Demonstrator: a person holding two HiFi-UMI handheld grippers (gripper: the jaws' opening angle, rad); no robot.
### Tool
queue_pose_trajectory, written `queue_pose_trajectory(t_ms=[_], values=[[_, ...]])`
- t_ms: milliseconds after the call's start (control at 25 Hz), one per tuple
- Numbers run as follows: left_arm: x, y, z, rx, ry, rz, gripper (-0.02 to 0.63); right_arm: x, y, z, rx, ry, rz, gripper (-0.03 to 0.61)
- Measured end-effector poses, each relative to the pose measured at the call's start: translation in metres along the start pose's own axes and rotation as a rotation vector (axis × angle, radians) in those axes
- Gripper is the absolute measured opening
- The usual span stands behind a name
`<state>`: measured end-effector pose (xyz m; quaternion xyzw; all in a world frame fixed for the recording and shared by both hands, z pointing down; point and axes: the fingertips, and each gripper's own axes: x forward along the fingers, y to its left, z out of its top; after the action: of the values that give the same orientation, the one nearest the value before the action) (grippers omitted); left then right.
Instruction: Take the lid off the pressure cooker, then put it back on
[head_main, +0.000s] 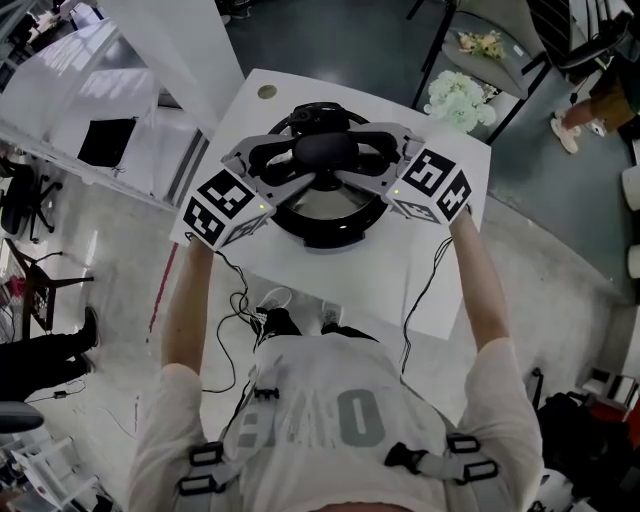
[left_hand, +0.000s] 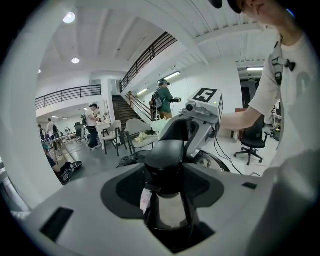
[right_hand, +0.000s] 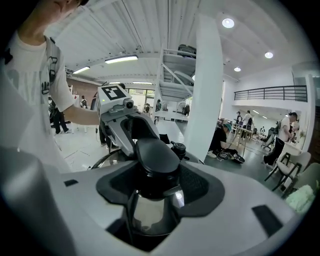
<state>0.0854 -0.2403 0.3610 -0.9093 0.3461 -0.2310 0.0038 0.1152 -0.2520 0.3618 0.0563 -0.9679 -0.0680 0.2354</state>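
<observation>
The pressure cooker (head_main: 322, 222) stands on a white table (head_main: 455, 285), its lid on and a black knob (head_main: 322, 150) on top. My left gripper (head_main: 292, 165) reaches the knob from the left and my right gripper (head_main: 362, 162) from the right, so both pairs of jaws close round it. In the left gripper view the knob (left_hand: 167, 152) fills the gap between the dark pads (left_hand: 125, 192), which lie against it. The right gripper view shows the same knob (right_hand: 154, 154) hugged by its pads (right_hand: 200, 185), with the left gripper (right_hand: 125, 125) opposite.
Cables (head_main: 262, 305) hang from the table's near edge down to the floor. A chair with white flowers (head_main: 458, 98) stands past the far right corner. A grey bench with a black pad (head_main: 105, 140) runs along the left.
</observation>
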Motion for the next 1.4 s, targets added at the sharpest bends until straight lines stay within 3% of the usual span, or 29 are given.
queue_pose_trajectory(t_ms=[360, 680, 840, 1000, 1400], values=[[-0.004, 0.005, -0.003, 0.077, 0.042, -0.109, 0.227, 0.002, 0.004, 0.002, 0.034, 0.015, -0.085, 0.25], [-0.003, 0.013, -0.006, 0.104, 0.051, -0.188, 0.21, -0.006, 0.011, 0.0, 0.124, 0.03, -0.214, 0.235], [-0.004, 0.016, -0.008, 0.085, 0.046, -0.277, 0.212, -0.007, 0.016, 0.0, 0.154, 0.058, -0.266, 0.221], [0.0, 0.012, -0.006, 0.131, 0.059, -0.345, 0.212, -0.008, 0.015, 0.0, 0.179, 0.075, -0.293, 0.225], [0.004, 0.008, -0.005, 0.123, 0.042, -0.481, 0.213, -0.007, 0.013, -0.003, 0.202, 0.097, -0.284, 0.236]])
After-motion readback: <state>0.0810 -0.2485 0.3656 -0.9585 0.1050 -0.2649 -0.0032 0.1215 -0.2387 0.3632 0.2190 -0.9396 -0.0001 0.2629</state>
